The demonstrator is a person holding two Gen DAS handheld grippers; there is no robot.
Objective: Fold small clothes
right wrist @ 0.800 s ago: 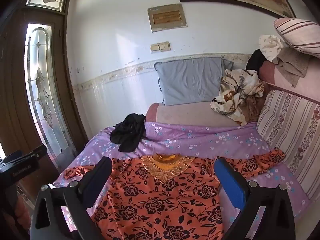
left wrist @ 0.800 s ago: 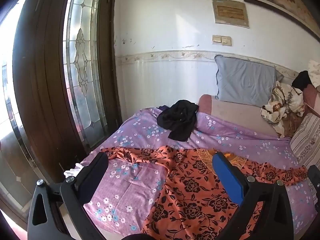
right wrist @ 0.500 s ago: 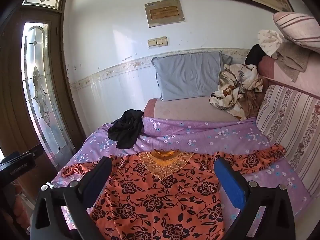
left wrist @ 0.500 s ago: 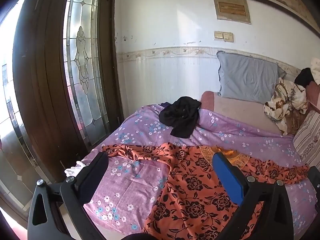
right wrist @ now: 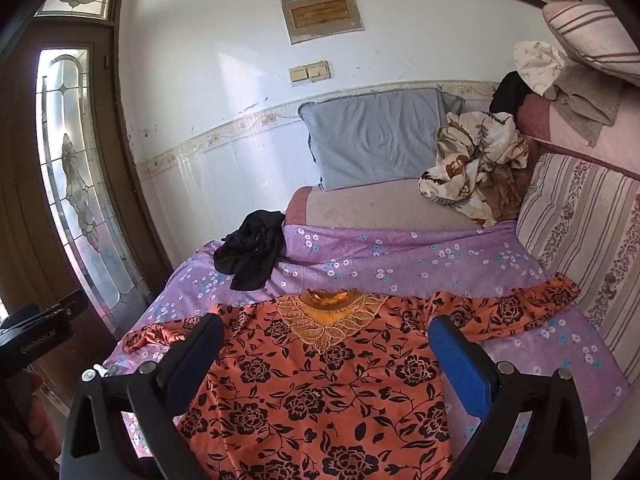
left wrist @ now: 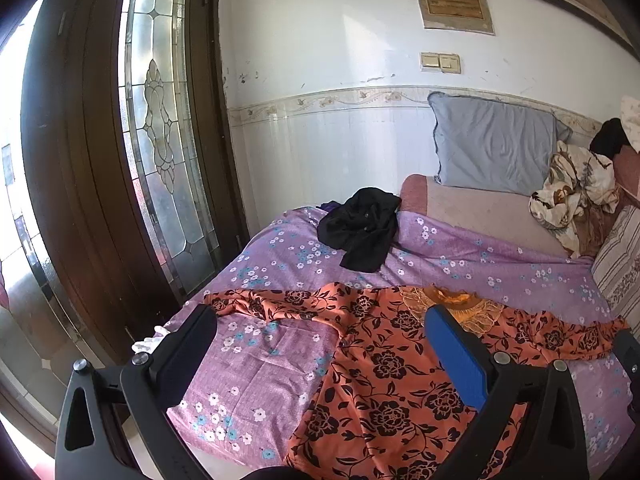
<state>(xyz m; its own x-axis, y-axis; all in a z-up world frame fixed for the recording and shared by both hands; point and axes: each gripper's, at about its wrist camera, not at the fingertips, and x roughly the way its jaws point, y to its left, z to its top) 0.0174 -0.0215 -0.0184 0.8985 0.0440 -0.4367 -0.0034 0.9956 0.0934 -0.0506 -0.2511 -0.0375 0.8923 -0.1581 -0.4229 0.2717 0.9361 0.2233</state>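
An orange blouse with black flowers (right wrist: pixel 320 380) lies spread flat on the purple flowered bedsheet (right wrist: pixel 400 260), its lace collar (right wrist: pixel 328 316) toward the wall and both sleeves stretched out sideways. My right gripper (right wrist: pixel 324 336) hovers open above the blouse's chest, nothing between its fingers. In the left wrist view the same blouse (left wrist: pixel 384 364) fills the lower right, its left sleeve (left wrist: pixel 272 300) running leftward. My left gripper (left wrist: pixel 320 332) is open above the sheet and the blouse's left side, holding nothing.
A crumpled black garment (left wrist: pixel 360 232) lies on the sheet behind the blouse. A grey pillow (right wrist: pixel 376 136) leans on the wall, a patterned cloth heap (right wrist: pixel 472 168) and striped cushions (right wrist: pixel 580 216) at the right. A wooden glazed door (left wrist: pixel 160 140) stands left of the bed.
Both grippers have drawn back and tilted a little, so the bed and blouse sit slightly lower and farther in view. The blouse has not moved. Both grippers stay open.
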